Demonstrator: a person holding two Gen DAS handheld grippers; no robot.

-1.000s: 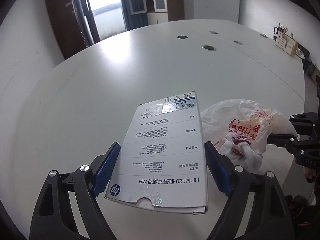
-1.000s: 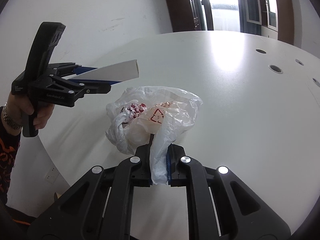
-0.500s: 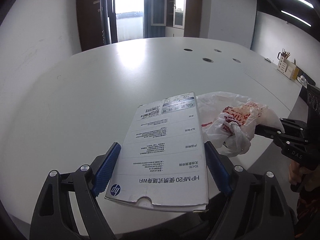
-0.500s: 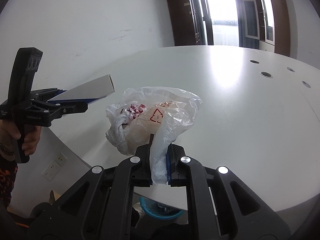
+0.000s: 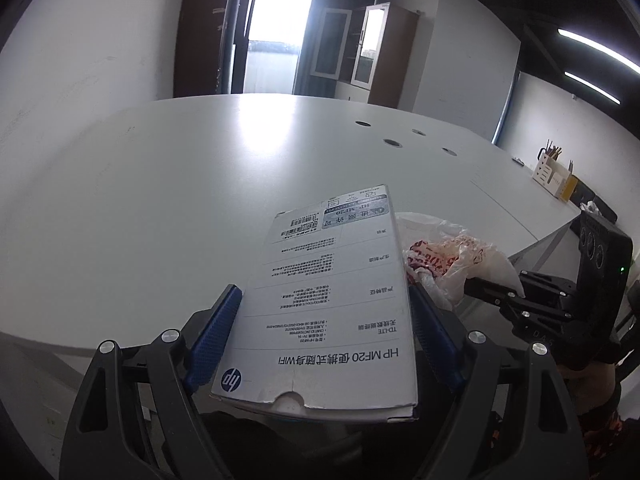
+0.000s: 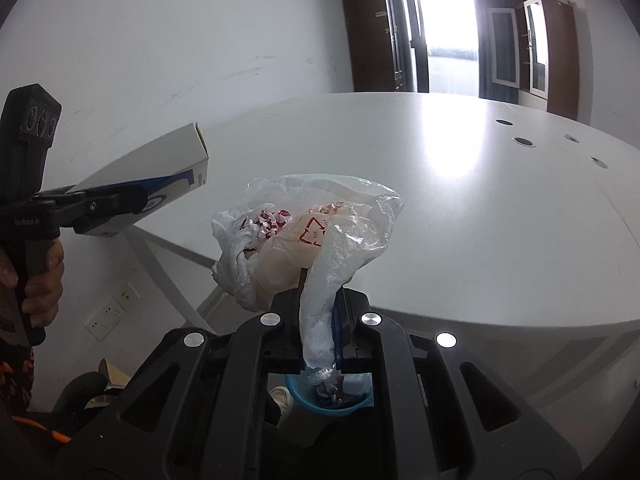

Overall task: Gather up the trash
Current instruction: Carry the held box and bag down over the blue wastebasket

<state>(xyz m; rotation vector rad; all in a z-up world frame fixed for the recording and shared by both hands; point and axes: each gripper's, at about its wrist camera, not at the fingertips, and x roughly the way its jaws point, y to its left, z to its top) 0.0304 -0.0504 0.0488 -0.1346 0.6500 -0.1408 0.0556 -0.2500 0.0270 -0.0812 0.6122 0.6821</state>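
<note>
My left gripper [image 5: 324,294] is shut on a flat white HP box [image 5: 320,344], its blue pads pressing the box's long sides. It holds the box in the air past the edge of the white table [image 5: 160,200]. My right gripper [image 6: 318,312] is shut on the neck of a crumpled white plastic bag [image 6: 312,224] with red print, which hangs in the air. Beneath the right gripper, on the floor, stands a blue bin [image 6: 332,404] with trash in it. In the right wrist view, the box [image 6: 160,168] and left gripper [image 6: 112,204] are at the left.
A person's hand [image 6: 40,280] grips the left gripper's handle. The table top has several round cable holes [image 5: 392,143] and a pen organiser [image 5: 554,178] at its far right. A wall socket [image 6: 108,312] is low on the white wall.
Both grippers have drawn back off the table with the box and the bag still held. The table edge now lies ahead of them, and the blue bin has appeared under the right gripper.
</note>
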